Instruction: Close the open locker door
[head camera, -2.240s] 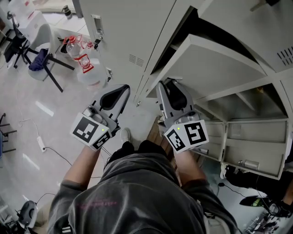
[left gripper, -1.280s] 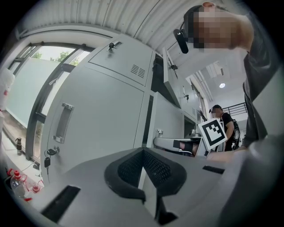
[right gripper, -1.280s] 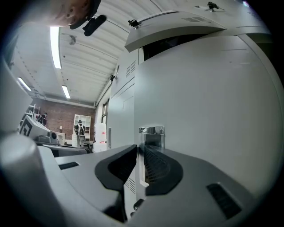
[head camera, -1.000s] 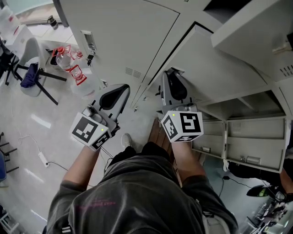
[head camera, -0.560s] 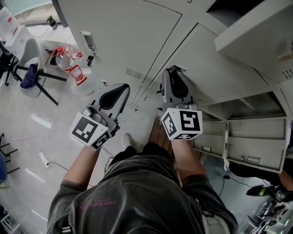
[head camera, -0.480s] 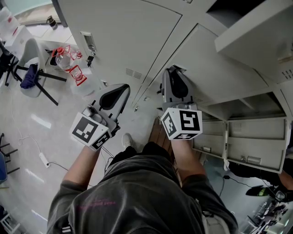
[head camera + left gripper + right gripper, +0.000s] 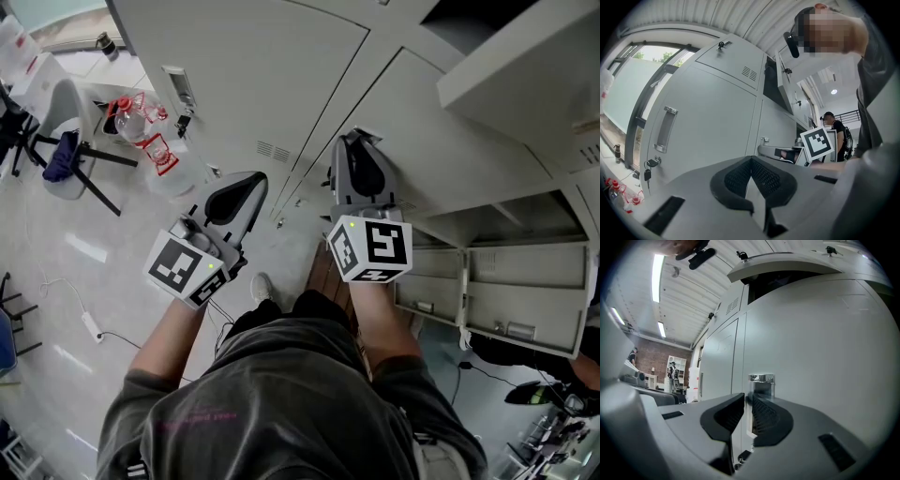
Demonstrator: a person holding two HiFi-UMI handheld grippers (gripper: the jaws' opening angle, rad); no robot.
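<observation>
**Door almost shut; final press remains**

The right gripper (image 7: 354,142) is held level, its tips set against the door (image 7: 450,122) at the latch edge. Its jaws are drawn almost together, with only a thin slit left between the pads. A strip of the handle (image 7: 761,378) is seen through that slit, and a pinch on it cannot be confirmed. The left gripper (image 7: 751,161) is kept closed on nothing and held off to the side, clear of the lockers.

The door is judged to be nearly home. In the right gripper view its face lies about flush with the next locker (image 7: 719,362), and only a narrow seam is left between them. A last press to seat the latch and the withdrawal of the gripper appear to remain. Other doors (image 7: 525,309) low on the right are seen standing open, as is a panel (image 7: 525,56) above.

No brand or writing can be read on the lockers. Only black-and-white square markers are carried on the cube (image 7: 370,248). Red labels are borne by the bottles (image 7: 141,98) on the floor, but their print is too small to be read.
</observation>
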